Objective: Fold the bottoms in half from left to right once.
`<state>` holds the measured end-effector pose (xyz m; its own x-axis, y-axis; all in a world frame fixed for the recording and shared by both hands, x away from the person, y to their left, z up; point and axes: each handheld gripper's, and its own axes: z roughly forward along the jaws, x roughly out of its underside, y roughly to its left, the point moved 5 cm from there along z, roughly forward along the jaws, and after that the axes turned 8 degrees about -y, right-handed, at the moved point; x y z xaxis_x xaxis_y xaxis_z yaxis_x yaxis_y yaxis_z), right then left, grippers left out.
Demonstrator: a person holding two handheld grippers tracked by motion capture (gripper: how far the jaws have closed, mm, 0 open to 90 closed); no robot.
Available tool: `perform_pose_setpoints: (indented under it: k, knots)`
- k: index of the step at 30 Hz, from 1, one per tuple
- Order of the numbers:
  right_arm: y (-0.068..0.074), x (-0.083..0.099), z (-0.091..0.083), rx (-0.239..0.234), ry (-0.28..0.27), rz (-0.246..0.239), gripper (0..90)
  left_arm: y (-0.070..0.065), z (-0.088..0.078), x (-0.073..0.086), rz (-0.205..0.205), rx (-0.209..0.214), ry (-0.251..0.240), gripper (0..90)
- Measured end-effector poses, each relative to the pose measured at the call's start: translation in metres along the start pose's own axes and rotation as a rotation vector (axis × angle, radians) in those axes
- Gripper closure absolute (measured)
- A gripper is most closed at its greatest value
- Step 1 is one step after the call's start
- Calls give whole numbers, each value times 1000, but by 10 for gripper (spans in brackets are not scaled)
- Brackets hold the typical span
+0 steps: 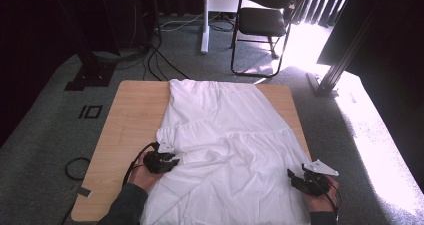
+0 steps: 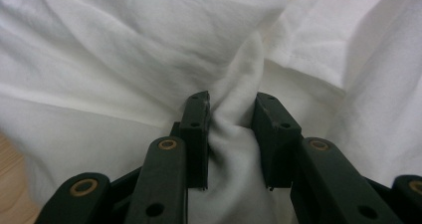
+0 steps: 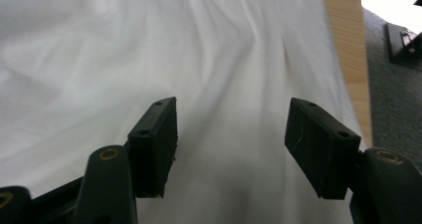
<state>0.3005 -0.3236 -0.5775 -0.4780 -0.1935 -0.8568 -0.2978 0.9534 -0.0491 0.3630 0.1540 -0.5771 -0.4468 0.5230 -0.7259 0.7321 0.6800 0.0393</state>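
Wooden desk sits on grey carpet, w/ a white dress spread over most of it. Dress runs from the far edge, where its narrow top lies, down past the near edge, widening as it comes; it covers the desk's right side almost to the right edge and leaves a bare strip of wood along the left. Fabric is wrinkled, w/ seams crossing it approx. mid-length.

Black folding chair stands on the carpet beyond the far edge, well apart from the desk, cables on the floor near it.

Left gripper is at the dress's left border, near the desk's near-left part, held in the person's hand. In the left gripper view the tongs are clenched on a bunched fold of the white fabric, cloth pinched up between both pads.

Right gripper is by the near-right corner, over the dress's right border. In the right gripper view its tongs are released, jaws wide apart, smooth fabric lying below and between them, pads not pressing it.
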Motion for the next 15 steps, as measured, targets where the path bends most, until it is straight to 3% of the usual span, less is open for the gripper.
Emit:
perform_pose_setpoints:
  k: [5, 7, 8, 9, 15]
  knots:
    - [-11, 8, -7, 24, 1, 37, 371, 26, -13, 11, -3, -59, 30, 705]
    - [-12, 10, -8, 25, 5, 40, 371, 30, -16, 13, -5, -74, 34, 705]
    - [-12, 11, -8, 23, 8, 40, 369, 33, -18, 15, 0, -86, 41, 704]
    - [-11, 13, -8, 21, 14, 38, 365, 43, -24, 19, 13, -131, 59, 705]
    - [-4, 15, -4, 3, 22, 35, 359, 67, -38, 32, -7, -196, 80, 705]
